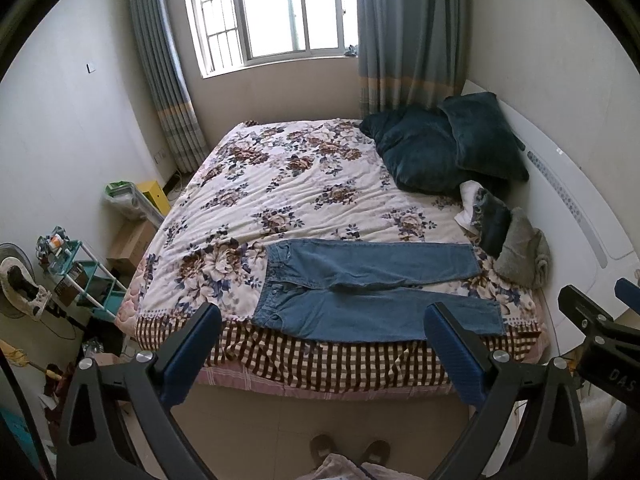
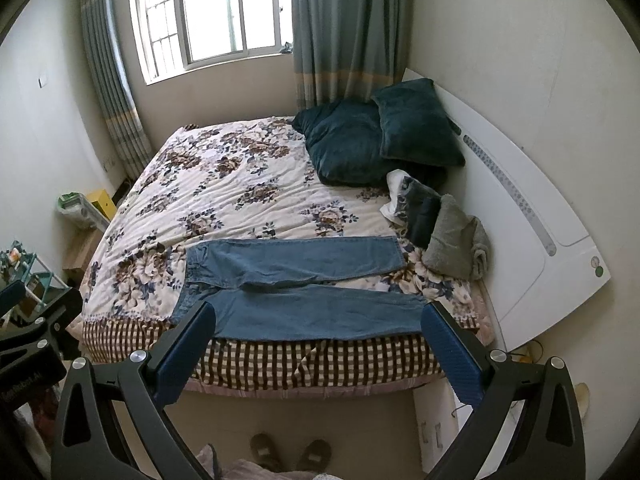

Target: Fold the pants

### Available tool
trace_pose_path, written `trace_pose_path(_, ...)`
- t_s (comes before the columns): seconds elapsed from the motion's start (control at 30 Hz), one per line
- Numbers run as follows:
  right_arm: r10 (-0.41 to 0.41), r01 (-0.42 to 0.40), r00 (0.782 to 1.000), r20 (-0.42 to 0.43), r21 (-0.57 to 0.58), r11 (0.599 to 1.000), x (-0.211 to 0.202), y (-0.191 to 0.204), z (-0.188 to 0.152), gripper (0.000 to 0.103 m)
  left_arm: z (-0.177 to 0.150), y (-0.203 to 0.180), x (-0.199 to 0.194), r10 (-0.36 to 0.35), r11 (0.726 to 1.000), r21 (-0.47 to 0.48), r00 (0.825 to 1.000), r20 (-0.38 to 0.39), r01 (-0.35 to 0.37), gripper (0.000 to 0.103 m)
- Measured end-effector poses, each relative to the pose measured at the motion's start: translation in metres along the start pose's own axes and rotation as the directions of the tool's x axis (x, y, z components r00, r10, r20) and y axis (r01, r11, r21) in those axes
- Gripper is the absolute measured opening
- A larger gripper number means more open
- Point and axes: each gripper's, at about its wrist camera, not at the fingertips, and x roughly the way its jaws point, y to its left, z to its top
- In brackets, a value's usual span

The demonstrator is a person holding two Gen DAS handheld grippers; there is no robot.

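Blue denim pants lie flat across the near edge of the bed, waistband to the left, both legs stretched right; they also show in the right wrist view. My left gripper is open and empty, held back from the bed's near edge above the floor. My right gripper is open and empty too, held level beside it; part of it shows at the right edge of the left wrist view. Neither touches the pants.
The bed has a floral quilt over a checked blanket. Dark green pillows and a grey folded cloth sit at the right by the white headboard. A teal rack, boxes and clutter stand left. Slippers are on the floor.
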Motion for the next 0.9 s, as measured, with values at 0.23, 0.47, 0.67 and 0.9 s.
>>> trace_pose_path(0.23, 0.006, -0.006, 1.0, 0.002, 0.006, 1.0, 0.0, -0.002, 0.001, 0.103, 0.0, 0.001, 0.0, 0.001, 1.0, 0.001, 1.0, 0.004, -0.001, 0.103)
trace_pose_path(0.47, 0.006, -0.006, 1.0, 0.008, 0.009, 1.0, -0.002, -0.003, 0.003, 0.103, 0.002, 0.001, -0.001, 0.001, 1.0, 0.001, 1.0, 0.004, -0.001, 0.103)
trace_pose_path(0.67, 0.008, -0.008, 1.0, 0.009, 0.011, 1.0, -0.002, -0.004, 0.002, 0.103, 0.003, 0.001, -0.002, 0.001, 1.0, 0.001, 1.0, 0.005, -0.001, 0.103)
trace_pose_path(0.9, 0.01, -0.01, 1.0, 0.012, 0.011, 1.0, -0.003, -0.004, 0.003, 0.103, 0.01, 0.002, -0.004, 0.004, 1.0, 0.0, 1.0, 0.01, -0.004, 0.103)
